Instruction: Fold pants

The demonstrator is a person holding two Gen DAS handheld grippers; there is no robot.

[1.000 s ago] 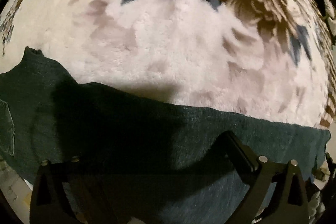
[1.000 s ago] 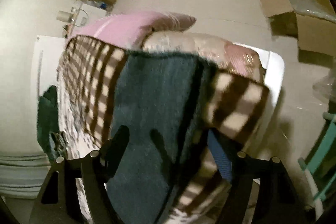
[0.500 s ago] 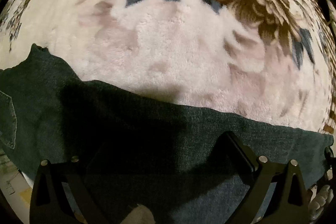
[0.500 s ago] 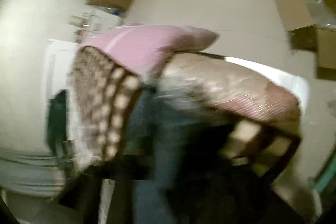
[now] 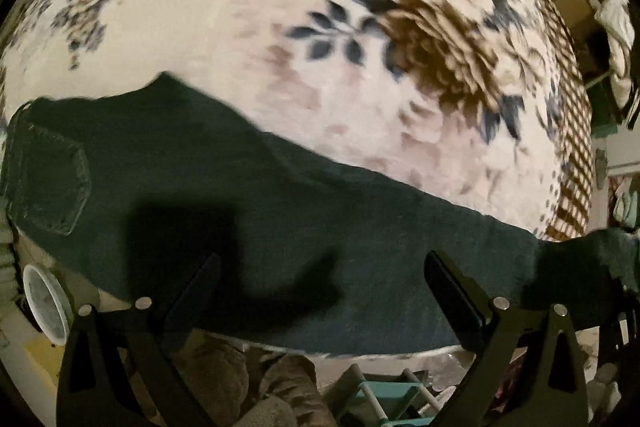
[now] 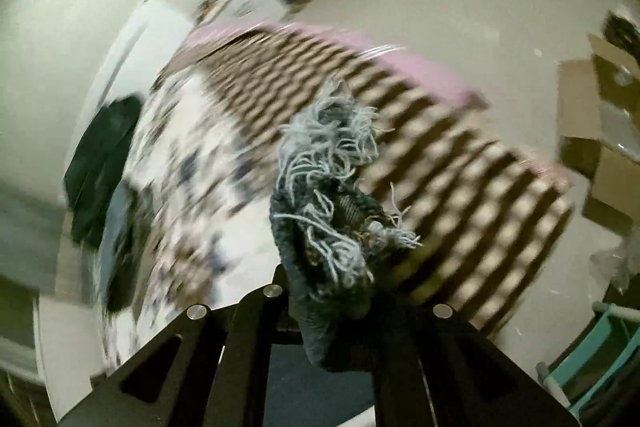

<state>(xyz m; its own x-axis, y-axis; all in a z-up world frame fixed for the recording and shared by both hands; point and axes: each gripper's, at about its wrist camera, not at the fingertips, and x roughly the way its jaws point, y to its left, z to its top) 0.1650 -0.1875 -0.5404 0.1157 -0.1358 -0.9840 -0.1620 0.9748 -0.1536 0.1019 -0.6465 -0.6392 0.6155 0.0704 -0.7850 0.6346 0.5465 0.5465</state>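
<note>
Dark blue-green denim pants (image 5: 280,195) lie stretched across a floral fleece blanket (image 5: 240,27), a back pocket (image 5: 48,179) showing at the left. My left gripper (image 5: 320,287) hangs above the pants, pointing straight down. It is open, its fingers wide apart with nothing between them. In the right wrist view my right gripper (image 6: 332,291) is shut on the pants' frayed leg hem (image 6: 328,163). The hem is bunched up between the fingers with pale loose threads sticking out, and it is lifted above the bed.
The blanket's brown checked border (image 6: 440,167) covers a pink mattress (image 6: 420,63). Cardboard boxes (image 6: 600,131) stand on the pale floor at the right. Another dark garment (image 6: 100,163) lies at the bed's left edge. A teal rack (image 5: 384,395) and a white round container (image 5: 44,303) sit below the bed's near edge.
My right gripper closed on the pants' leg hem and lifted it off the bed while rolling. My left gripper rose, so more of the pants and the pocket show.
</note>
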